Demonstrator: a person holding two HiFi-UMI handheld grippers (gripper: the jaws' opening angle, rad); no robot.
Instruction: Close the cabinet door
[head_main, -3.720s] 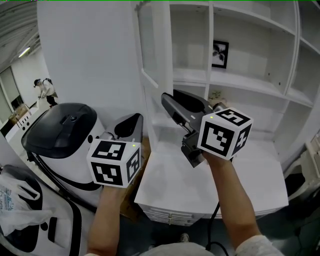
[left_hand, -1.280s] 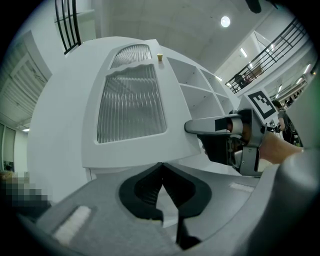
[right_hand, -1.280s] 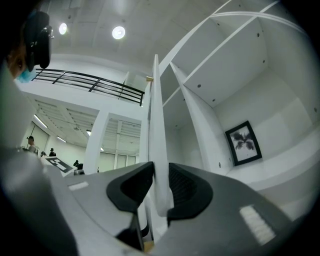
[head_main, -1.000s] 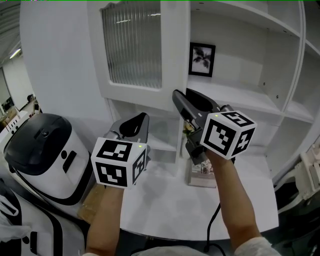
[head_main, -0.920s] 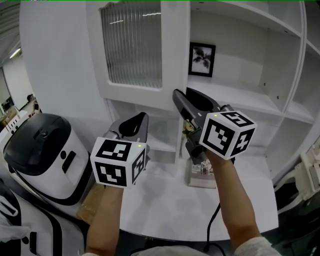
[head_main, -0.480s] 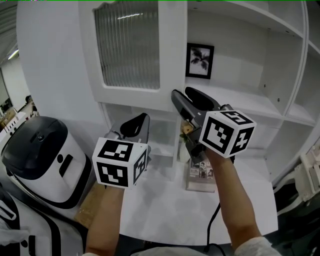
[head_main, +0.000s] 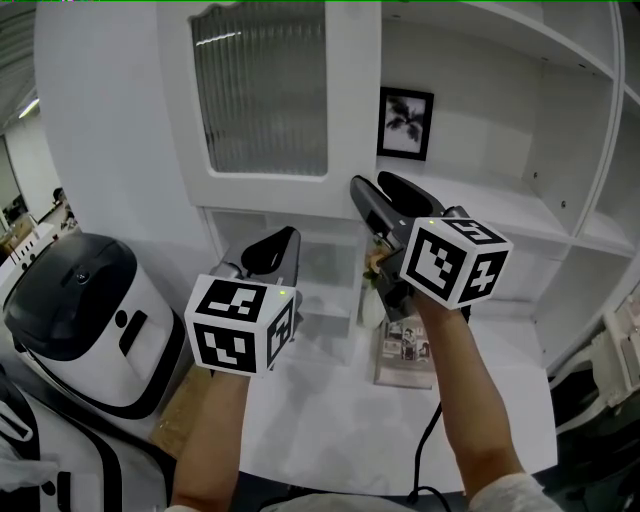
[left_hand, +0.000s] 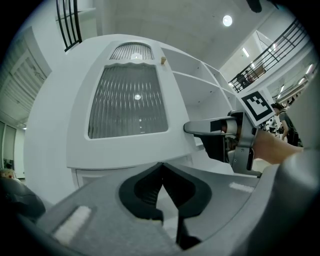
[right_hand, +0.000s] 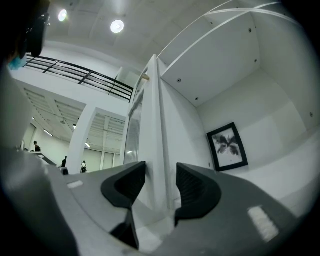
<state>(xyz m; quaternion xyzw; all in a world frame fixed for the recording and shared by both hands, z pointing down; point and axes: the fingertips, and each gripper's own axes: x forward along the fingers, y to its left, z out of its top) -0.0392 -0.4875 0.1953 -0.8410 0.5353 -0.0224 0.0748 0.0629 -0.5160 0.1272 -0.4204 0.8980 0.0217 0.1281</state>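
The white cabinet door (head_main: 260, 100) with a ribbed glass pane hangs at the upper left of the shelving, its face turned towards me. My right gripper (head_main: 370, 187) points at the door's free edge (right_hand: 159, 145). That edge stands between the jaws, which are apart and do not press on it. In the left gripper view the door (left_hand: 127, 107) fills the middle and the right gripper (left_hand: 200, 127) sits at its lower right corner. My left gripper (head_main: 280, 240) hovers below the door, shut with nothing between its jaws (left_hand: 162, 167).
A framed plant picture (head_main: 405, 123) hangs in the open compartment to the right of the door. Small packets (head_main: 405, 345) lie on the white counter (head_main: 330, 410) under my right gripper. A white and black appliance (head_main: 80, 310) stands at the left. Open shelves (head_main: 560, 150) run to the right.
Since the earliest frame the door has swung from edge-on to facing me. Over the last second my right gripper has drifted slightly right along the door's edge; the left has barely shifted.
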